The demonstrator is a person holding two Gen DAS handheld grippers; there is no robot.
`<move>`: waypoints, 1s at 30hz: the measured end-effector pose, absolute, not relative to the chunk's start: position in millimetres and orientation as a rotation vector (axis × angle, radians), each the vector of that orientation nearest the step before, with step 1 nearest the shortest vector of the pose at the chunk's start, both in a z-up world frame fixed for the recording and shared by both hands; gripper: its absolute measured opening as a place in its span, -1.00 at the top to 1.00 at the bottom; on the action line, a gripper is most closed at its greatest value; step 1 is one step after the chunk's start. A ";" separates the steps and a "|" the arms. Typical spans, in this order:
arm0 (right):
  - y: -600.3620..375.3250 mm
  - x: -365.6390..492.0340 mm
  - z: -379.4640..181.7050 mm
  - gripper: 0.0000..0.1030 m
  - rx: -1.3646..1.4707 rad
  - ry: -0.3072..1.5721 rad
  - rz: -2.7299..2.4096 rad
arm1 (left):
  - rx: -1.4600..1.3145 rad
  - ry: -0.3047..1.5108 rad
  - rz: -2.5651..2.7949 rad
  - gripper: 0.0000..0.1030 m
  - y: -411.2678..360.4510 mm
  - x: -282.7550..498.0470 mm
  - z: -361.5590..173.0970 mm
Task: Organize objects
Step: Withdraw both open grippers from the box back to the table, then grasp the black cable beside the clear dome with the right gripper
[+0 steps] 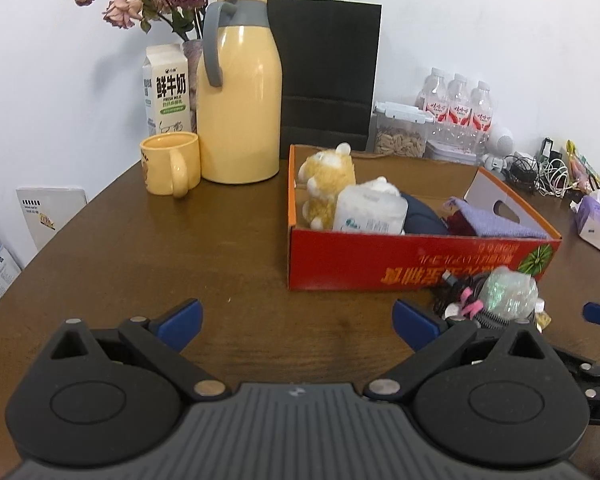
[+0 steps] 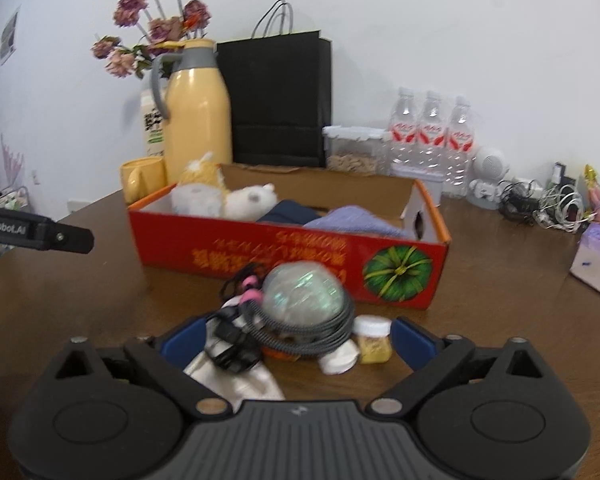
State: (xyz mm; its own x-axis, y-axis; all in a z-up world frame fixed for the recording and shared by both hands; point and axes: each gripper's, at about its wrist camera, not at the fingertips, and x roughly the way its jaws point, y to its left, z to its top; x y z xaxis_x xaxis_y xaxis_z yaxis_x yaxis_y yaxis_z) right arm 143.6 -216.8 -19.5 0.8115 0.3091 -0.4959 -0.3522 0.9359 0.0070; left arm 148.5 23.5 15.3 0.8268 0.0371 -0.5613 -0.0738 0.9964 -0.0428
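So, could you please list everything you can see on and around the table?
Box: one, red, table centre, holding plush toys, folded cloths.
Jug: one, yellow, left of box.
Mug: one, yellow, beside jug.
Milk carton: one, white, behind mug.
Paper bag: one, black, by wall.
Water bottles: three, clear, right rear.
Clutter pile: cables, shiny ball, small jar, before box.
Tissue pack: one, purple, far right.
Left gripper: open, over bare table.
Right gripper: open, around pile.
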 end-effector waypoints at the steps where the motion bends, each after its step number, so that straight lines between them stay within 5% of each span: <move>1: -214.7 142.7 -21.8 -0.76 -0.086 0.524 0.366 | -0.065 0.599 0.056 -1.00 24.3 147.2 13.6; 8: -200.9 143.2 -28.4 -0.05 -0.073 0.569 0.454 | -0.077 0.620 0.037 -1.00 26.5 142.8 3.5; 17: -188.4 156.7 -34.3 0.00 -0.042 0.619 0.465 | -0.107 0.634 0.021 -1.00 30.0 141.1 -1.9; 22: -189.6 158.0 -35.2 0.27 -0.015 0.631 0.454 | -0.123 0.642 0.020 -1.00 31.1 138.9 -3.7; 30: -187.7 159.8 -36.2 0.27 -0.014 0.635 0.450 | -0.128 0.648 0.019 -1.00 30.5 137.2 -3.6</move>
State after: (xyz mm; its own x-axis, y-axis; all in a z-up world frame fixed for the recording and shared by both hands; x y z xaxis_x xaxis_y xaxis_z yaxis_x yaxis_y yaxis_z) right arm 159.8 -187.7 -36.2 0.7119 0.4017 -0.5761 -0.4103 0.9036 0.1230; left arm 137.2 30.5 -3.6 0.7975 -0.0226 -0.6029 -0.0575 0.9919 -0.1132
